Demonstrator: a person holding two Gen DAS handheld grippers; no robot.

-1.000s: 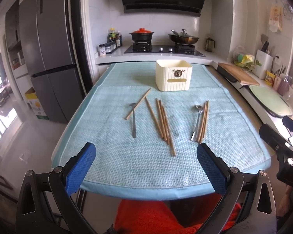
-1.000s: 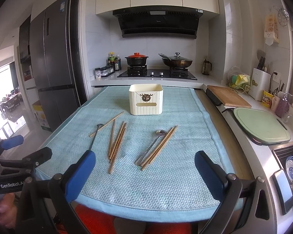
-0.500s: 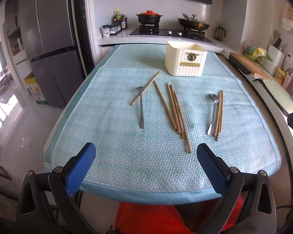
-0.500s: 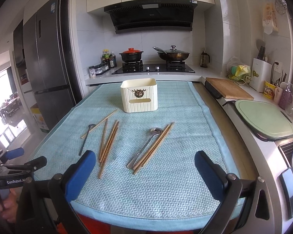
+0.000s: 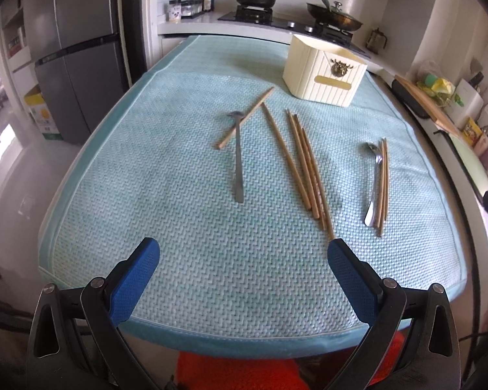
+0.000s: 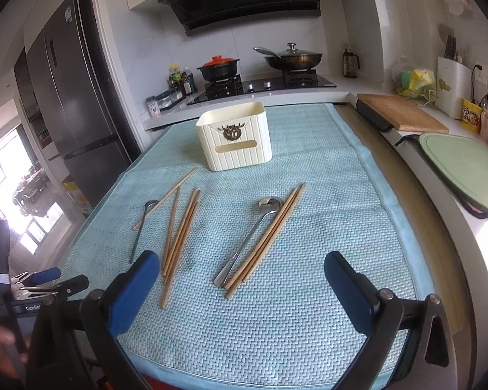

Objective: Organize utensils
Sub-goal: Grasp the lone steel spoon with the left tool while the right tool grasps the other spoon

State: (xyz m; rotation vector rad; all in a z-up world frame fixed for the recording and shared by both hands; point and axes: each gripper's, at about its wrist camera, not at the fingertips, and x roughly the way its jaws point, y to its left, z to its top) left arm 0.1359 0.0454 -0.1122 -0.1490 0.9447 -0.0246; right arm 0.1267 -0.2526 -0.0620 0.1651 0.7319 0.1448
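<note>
The desk (image 5: 120,149) was covered by a light blue woven mat (image 5: 211,260), and all the utensils lay on this mat. At the far end, at about 12 o'clock in the right wrist view, stood the cream utensil holder (image 6: 234,136), upright and with nothing visible inside.

The left hand-held gripper (image 5: 244,261) hovered over the near edge of the mat with its jaws spread wide and nothing between them. From it, the bundle of chopsticks (image 5: 305,165) lay at about 1 o'clock, its near tips just beside the right blue pad (image 5: 348,276). The left spoon (image 5: 238,159) lay at 12 o'clock, well apart from the pads, with a single chopstick (image 5: 245,117) crossing it near the bowl.

The right hand-held gripper (image 6: 236,271) was also wide and held nothing. The right spoon (image 6: 247,239) lay at 12 o'clock from it, its handle end reaching near the gap between the pads. A pair of chopsticks (image 6: 270,234) lay touching this spoon on its right side. The left hand-held gripper appeared at 9 o'clock in that view, off the desk's left edge.
</note>
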